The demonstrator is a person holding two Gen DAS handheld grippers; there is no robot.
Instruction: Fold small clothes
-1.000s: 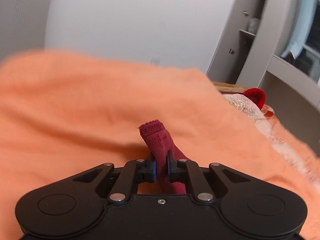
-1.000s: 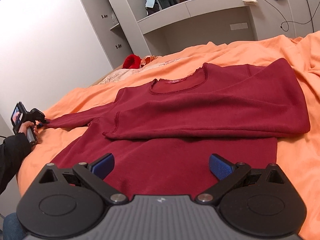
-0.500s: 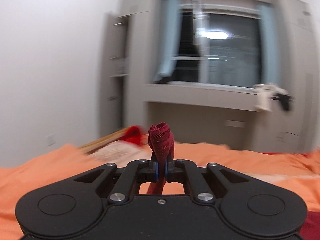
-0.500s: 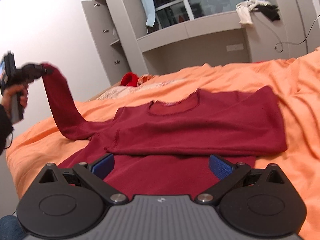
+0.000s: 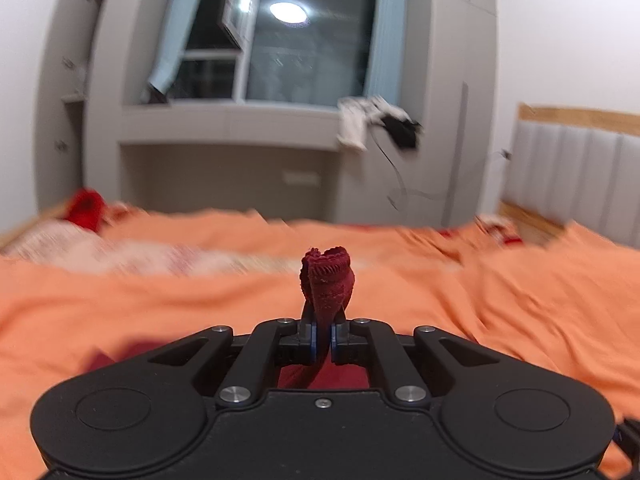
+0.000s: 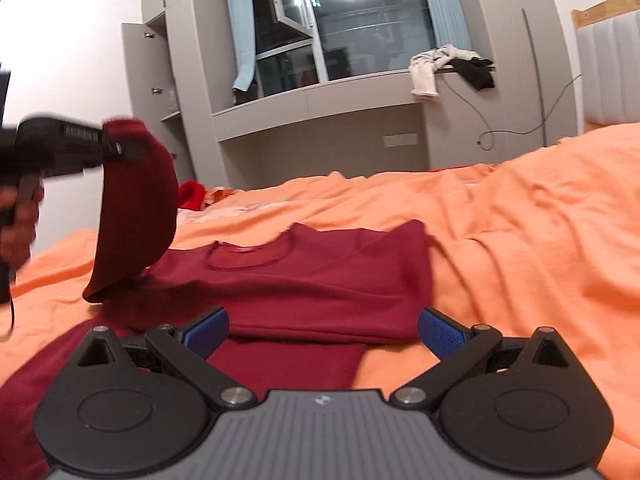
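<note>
Slippage is worrying me: my left gripper is pinching only the bunched cuff of the sleeve, so a snag while swinging could pull it free or drag the sweater askew. My right gripper is hanging wide and empty just above the folded hem. Beyond both, the orange bed is offering open room; the far cabinet is standing well apart.
</note>
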